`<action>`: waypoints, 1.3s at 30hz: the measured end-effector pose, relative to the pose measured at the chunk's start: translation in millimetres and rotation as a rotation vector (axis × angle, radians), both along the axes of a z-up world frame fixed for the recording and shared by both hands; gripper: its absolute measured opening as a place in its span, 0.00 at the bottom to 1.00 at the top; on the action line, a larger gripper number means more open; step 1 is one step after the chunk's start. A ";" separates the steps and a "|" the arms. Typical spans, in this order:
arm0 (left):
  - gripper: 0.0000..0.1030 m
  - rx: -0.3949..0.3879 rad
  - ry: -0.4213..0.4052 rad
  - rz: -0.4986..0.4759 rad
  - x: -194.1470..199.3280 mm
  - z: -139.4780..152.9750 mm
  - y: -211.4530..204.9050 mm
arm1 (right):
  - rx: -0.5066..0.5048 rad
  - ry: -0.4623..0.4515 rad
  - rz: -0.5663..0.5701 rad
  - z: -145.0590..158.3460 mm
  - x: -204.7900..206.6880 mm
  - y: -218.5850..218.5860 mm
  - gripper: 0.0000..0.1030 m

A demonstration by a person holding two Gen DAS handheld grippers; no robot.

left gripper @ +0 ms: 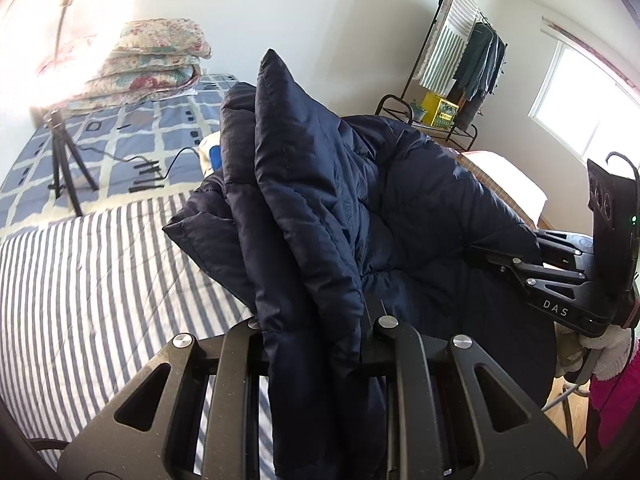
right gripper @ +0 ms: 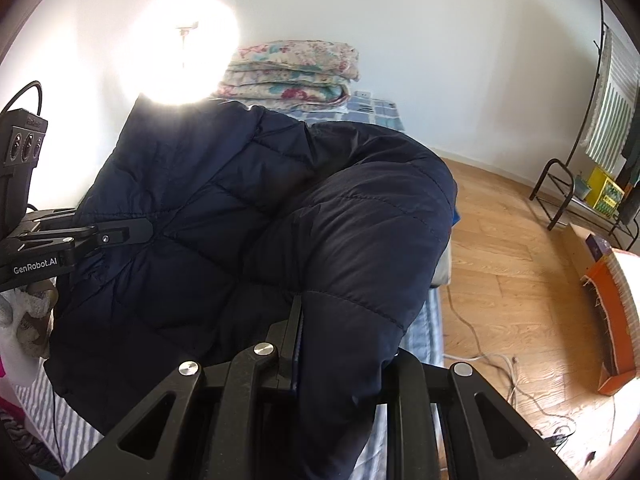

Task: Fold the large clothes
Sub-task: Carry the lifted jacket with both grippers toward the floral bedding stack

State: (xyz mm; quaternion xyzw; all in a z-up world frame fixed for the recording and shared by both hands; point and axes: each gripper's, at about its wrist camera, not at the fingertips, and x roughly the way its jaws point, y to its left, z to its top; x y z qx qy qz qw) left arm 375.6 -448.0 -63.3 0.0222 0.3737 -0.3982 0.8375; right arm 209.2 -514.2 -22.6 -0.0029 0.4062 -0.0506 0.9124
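Both tongs are matte black with triangle cutouts and shiny round screws. The right tongs say "DAS" in white, the left tongs say "GenRobot.AI". A fuzzy white glove and pink sleeve show too.

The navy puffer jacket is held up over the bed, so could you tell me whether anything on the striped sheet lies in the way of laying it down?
Nothing visible does. The navy puffer jacket hangs gripped by both the left gripper and right gripper. The striped sheet beside it is bare; the tripod and folded floral quilts sit farther back. The part under the jacket is hidden.
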 end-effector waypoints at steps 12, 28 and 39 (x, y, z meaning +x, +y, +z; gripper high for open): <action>0.18 -0.018 -0.073 0.023 69.7 11.2 -56.9 | -0.104 -0.039 -0.032 8.0 75.0 -44.2 0.16; 0.18 -0.023 -0.087 0.055 146.9 -4.6 -103.9 | -0.170 -0.036 -0.065 -3.9 151.9 -84.4 0.16; 0.18 -0.009 -0.039 0.090 181.2 -41.8 -103.3 | -0.131 -0.007 -0.040 -40.4 196.8 -111.4 0.16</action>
